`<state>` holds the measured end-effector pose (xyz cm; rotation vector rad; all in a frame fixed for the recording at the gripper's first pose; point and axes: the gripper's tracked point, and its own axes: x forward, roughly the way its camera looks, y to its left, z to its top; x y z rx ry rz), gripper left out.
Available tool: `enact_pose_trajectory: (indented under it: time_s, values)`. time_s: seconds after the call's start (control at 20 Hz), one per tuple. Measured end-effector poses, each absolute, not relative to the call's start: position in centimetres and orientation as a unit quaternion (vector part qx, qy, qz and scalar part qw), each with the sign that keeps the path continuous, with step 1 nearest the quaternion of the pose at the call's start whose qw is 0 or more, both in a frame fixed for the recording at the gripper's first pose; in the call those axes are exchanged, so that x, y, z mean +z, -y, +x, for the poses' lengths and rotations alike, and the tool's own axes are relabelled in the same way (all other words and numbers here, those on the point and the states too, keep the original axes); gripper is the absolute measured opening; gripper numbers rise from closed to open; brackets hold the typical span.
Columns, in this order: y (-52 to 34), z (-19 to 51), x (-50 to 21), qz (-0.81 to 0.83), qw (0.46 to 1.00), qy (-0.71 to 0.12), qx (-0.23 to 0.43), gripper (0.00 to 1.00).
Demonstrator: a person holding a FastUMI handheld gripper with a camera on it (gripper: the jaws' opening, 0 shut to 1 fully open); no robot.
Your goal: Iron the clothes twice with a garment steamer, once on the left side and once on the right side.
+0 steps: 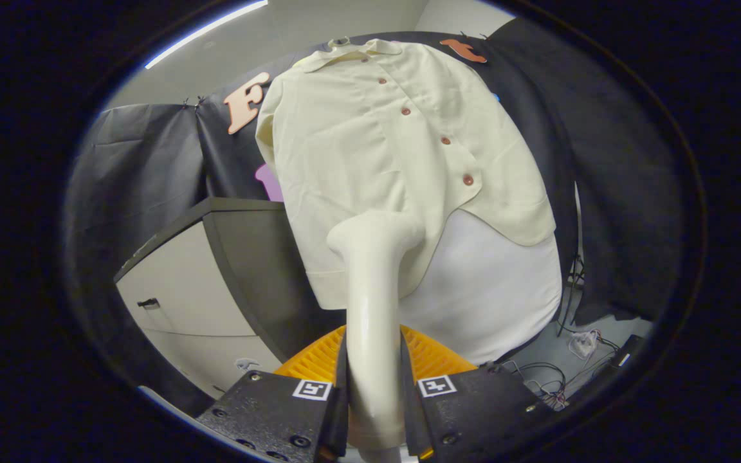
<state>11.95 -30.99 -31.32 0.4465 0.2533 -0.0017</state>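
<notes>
A: One pair of tongs (374, 411), both fingers (338, 399) clamped on the cream handle of the garment steamer (374, 302). Handle sits right between them.

B: Head position?

A: Steamer rises from between the fingers and bends forward; its head meets the lower hem area of the shirt (396, 141), on the panel left of the button row. Looks touching, can't be fully sure.

B: Shirt itself?

A: Pale cream, short-sleeved, reddish-brown buttons (468, 179) down the front. Hangs spread against the black cloth wall (602, 161), beyond the fingers. Collar at the far top.

B: Under the shirt?

A: White padded board or cover (499, 289) behind the lower hem, showing below the shirt's right panel.

B: Anything near the fingers?

A: Orange ribbed piece (431, 357) just ahead of the fingers, either side of the handle. Can't tell what it is.

B: Containers?

A: Cabinet (177, 296) left of the shirt, light front, dark top, drawers shut, contents hidden. Loose cables (557, 386) on the floor to the right.
</notes>
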Motion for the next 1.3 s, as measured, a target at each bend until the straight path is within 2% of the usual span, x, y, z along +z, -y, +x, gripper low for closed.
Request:
enact_pose_trajectory:
  time_s: [0.6,1.3]
  values:
    - [36.4,14.2,-17.5,0.204,0.979,-0.027,-0.008,0.34]
    - [49.7,23.0,-3.5,0.186,0.975,0.072,-0.094,0.34]
